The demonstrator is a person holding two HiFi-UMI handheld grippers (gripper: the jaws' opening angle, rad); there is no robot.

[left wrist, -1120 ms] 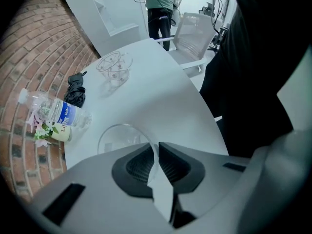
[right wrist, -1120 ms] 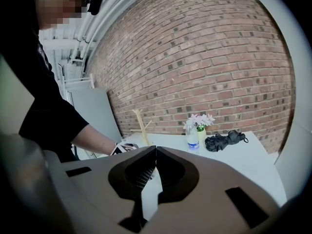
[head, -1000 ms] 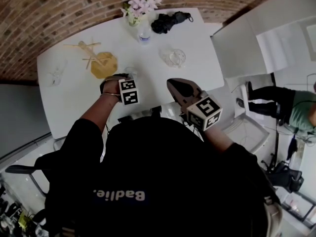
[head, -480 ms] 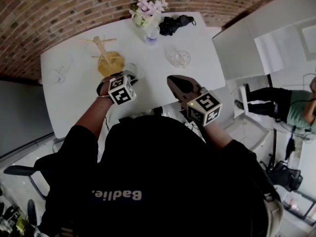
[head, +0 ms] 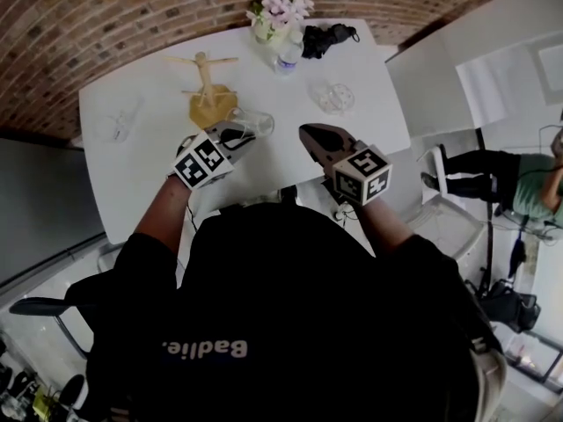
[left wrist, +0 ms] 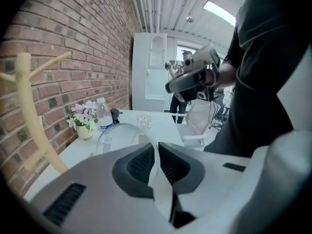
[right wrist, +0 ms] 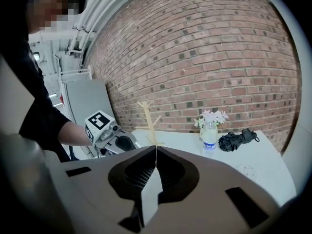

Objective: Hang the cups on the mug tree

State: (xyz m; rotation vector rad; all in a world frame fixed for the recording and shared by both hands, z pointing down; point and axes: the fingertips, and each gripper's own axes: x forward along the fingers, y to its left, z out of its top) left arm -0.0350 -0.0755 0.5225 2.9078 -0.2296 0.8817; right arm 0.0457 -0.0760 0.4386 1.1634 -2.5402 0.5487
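Across the table (head: pixel 141 165), three clear cups (head: pixel 335 98) (head: pixel 119 124) (head: pixel 260 123), one mug tree (head: pixel 209 95)

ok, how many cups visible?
3: a cup in the left gripper, a cup at the table's left edge, a cup right of centre. Clear glass; others could be hidden.

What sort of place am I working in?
Probably an office or lab workspace: a white table against a brick wall, a mesh office chair beside it, and exposed ceiling pipes overhead.

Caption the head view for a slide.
Left tongs hold a clear cup near the wooden mug tree; right tongs hover shut and empty.
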